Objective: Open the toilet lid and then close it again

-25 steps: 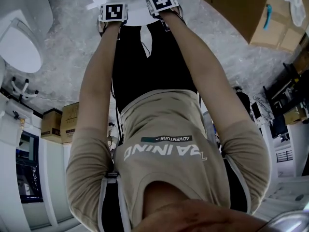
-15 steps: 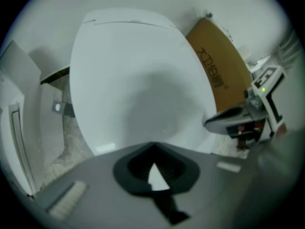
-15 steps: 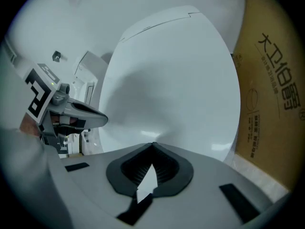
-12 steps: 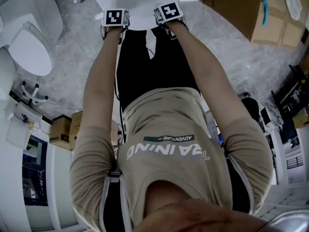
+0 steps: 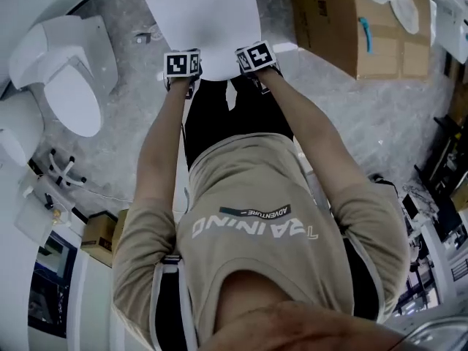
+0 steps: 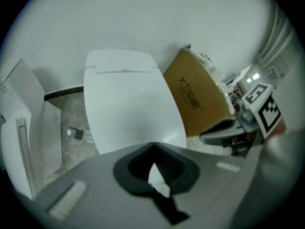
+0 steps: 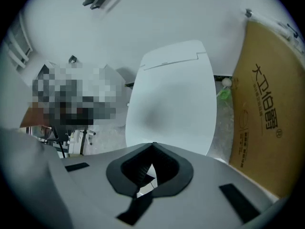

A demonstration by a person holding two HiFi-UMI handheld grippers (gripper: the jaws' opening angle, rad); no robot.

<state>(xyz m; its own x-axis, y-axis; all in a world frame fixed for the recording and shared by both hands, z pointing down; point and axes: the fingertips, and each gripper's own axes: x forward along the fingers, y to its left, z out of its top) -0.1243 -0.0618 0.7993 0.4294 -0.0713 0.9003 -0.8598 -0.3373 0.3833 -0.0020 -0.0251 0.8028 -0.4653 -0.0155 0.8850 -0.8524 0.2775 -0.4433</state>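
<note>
The white toilet lid (image 5: 201,20) lies flat and closed over the bowl in front of the person. In the head view my left gripper (image 5: 183,70) and right gripper (image 5: 254,61) sit side by side at the lid's front edge, their marker cubes over the rim. The left gripper view shows the lid (image 6: 128,104) stretching away just past my left gripper (image 6: 152,147), whose jaws meet at a point with nothing held. In the right gripper view, the lid (image 7: 174,99) lies ahead of my right gripper (image 7: 152,146), also shut and empty. Whether the tips touch the lid is hidden.
A large cardboard box (image 5: 351,20) stands right of the toilet, close to the lid (image 7: 264,109). A second white toilet (image 5: 69,79) sits on the grey floor to the left. Small boxes (image 5: 99,229) and shelving stand behind the person.
The head view has swung forward, so more of the lid and box shows. Both grippers stay at the lid's front edge, side by side; the lid has not lifted.
</note>
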